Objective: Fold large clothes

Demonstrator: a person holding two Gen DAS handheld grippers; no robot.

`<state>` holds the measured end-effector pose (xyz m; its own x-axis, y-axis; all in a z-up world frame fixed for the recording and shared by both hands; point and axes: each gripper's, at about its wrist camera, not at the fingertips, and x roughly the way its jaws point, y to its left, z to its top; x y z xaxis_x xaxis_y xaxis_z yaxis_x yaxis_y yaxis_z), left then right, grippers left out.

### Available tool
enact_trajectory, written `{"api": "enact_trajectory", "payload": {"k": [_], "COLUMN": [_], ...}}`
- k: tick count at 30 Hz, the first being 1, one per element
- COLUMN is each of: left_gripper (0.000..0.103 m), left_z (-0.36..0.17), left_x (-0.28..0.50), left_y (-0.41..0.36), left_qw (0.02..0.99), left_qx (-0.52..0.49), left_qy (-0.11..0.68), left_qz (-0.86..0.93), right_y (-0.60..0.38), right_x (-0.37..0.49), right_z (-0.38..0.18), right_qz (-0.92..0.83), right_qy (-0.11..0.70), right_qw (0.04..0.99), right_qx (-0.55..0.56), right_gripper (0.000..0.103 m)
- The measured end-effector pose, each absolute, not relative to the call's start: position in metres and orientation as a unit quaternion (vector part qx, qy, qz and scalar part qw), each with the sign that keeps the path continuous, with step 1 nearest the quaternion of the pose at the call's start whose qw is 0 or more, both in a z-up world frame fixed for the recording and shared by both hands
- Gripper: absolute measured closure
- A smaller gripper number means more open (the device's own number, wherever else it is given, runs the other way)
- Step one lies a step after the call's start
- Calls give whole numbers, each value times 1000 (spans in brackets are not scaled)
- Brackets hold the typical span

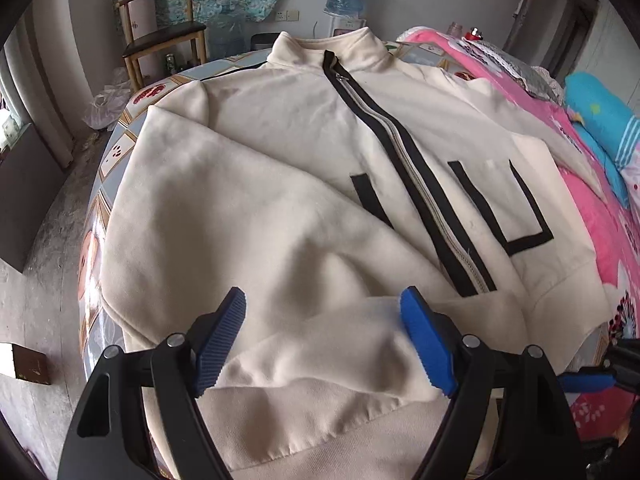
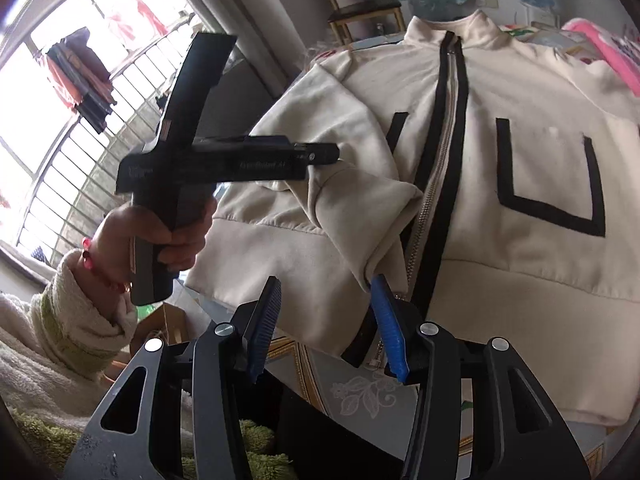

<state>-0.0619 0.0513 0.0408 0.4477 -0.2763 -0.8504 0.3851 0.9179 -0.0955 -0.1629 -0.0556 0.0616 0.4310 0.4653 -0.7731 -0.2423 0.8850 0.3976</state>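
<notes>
Left gripper (image 1: 324,332): jaws spread wide, blue ribbed pads (image 1: 426,344) apart, cream cloth lying between them, pads not pressed on it. Pointing far, tilted downward.

Right gripper (image 2: 326,320): jaws open, blue pads (image 2: 386,320) parted, nothing clamped; right pad tip just beside cloth edge.

Left hand (image 2: 160,236), seen from right wrist view: fist wrapped round dark handle, knuckles toward camera, red bead bracelet at wrist, fuzzy cream-green cuff below. Gripper body above fist pointing right.
</notes>
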Motion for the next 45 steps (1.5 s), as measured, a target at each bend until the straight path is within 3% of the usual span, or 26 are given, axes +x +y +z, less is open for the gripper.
{"api": "enact_trajectory", "payload": {"k": [13,21,28,33,37,45], "left_gripper": [25,25,25,25,25,25], "left_z": [34,43,64,46,23,14], "left_x": [-131,-165,-139,-121,-120,-124], "left_y": [69,103,99,82,87,100], "left_qw": [837,848,872,863,849,847], "left_qx": [105,48,-6,19,25,8], "left_qy": [504,496,451,473,498,499], "left_qz": [-184,-181,-190,-179,-176,-184], "right_y": [-125,-141,-118,-103,-90,-78], "right_x": [-175,-174,-155,-154,-154,-143], "right_z": [61,34,13,4,-2,-16], "right_qz": [190,188,209,191,176,133], "right_qy": [458,481,483,505,526,548], "right_qw": [809,747,684,663,658,666], "right_qx": [314,419,505,519,509,488], "right_gripper": [46,45,45,45,48,64]}}
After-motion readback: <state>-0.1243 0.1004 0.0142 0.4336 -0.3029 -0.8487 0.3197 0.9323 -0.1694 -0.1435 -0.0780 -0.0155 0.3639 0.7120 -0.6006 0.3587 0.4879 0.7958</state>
